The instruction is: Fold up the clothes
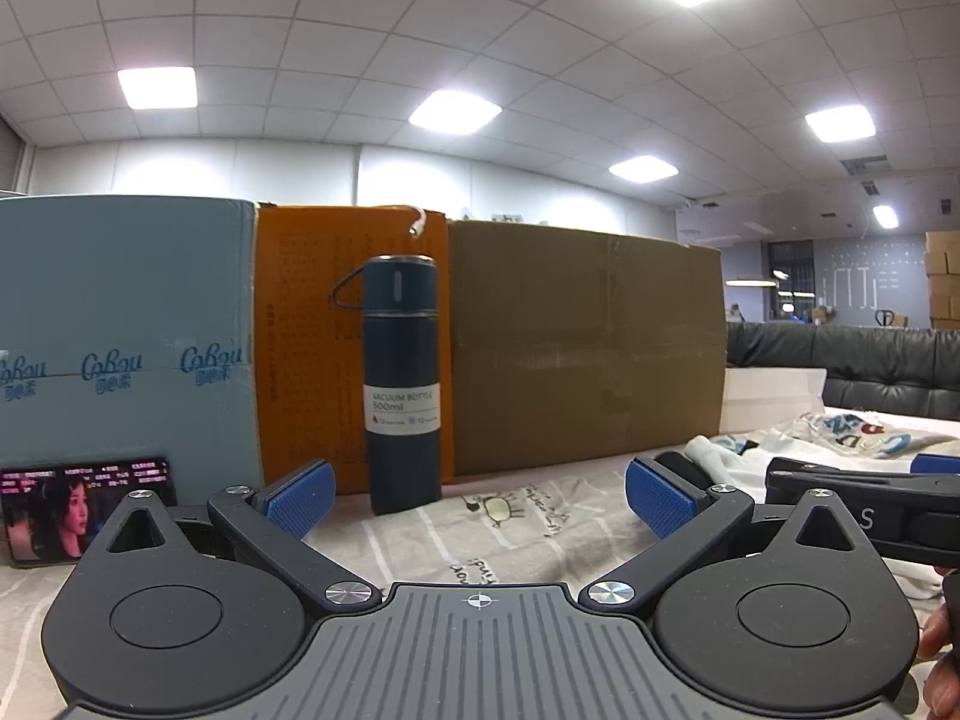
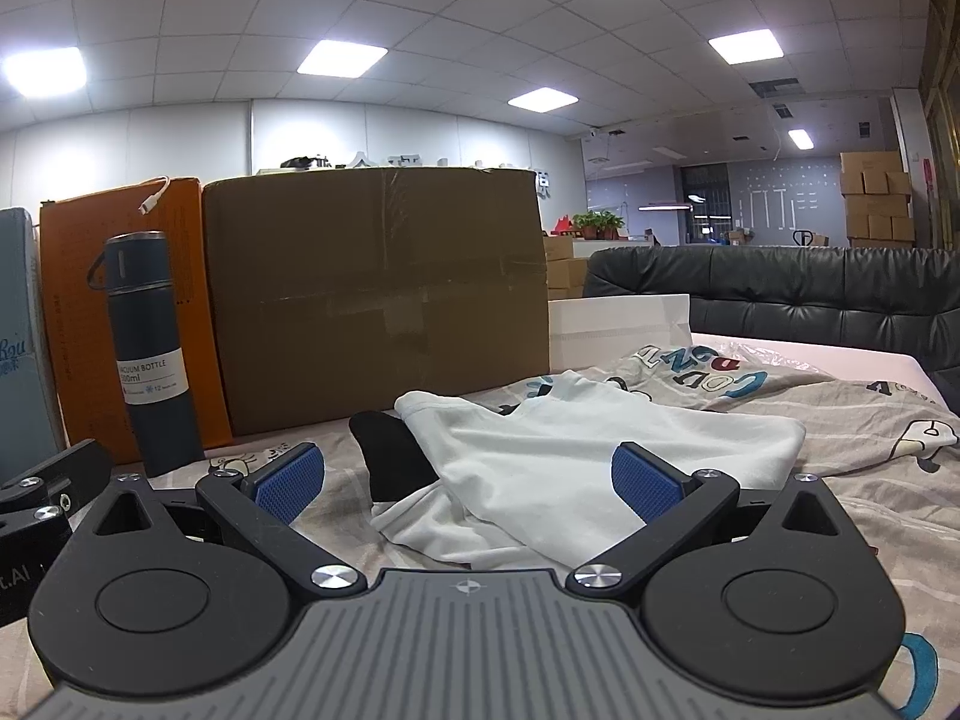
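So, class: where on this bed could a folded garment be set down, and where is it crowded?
Free: the printed sheet between the vacuum bottle and the white garment, and right of that garment. Crowded: the back edge, lined by the blue box, orange box and brown carton.

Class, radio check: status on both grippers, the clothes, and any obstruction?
Left gripper open, empty. Right gripper open, empty. White garment crumpled, unfolded, over black garment. Bottle stands left, clear.
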### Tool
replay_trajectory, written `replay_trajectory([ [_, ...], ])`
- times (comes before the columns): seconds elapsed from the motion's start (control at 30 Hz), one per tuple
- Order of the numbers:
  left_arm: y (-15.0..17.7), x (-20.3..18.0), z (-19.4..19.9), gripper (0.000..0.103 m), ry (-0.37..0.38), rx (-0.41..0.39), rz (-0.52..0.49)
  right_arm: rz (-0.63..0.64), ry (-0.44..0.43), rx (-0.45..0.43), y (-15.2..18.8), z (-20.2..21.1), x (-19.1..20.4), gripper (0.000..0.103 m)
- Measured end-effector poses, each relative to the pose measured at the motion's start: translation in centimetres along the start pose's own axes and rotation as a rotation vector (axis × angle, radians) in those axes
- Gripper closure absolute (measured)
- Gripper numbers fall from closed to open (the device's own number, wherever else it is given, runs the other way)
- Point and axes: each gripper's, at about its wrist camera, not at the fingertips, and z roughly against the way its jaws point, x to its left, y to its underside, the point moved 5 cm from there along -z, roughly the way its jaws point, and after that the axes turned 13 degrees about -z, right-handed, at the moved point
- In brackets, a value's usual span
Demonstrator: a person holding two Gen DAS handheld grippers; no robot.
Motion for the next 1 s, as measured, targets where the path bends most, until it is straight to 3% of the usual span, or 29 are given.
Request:
replay_trajectory([
  [0.4,-0.3,0.6,1.5,0.000,-0.044,-0.069,0.010,0.000,0.006,-0.038,-0.1,0.6,-0.1,0.000],
  [1.0,-0.3,0.5,1.4,0.000,-0.035,-0.065,0.013,0.018,0.012,-0.088,0.0,1.7,0.2,0.000],
])
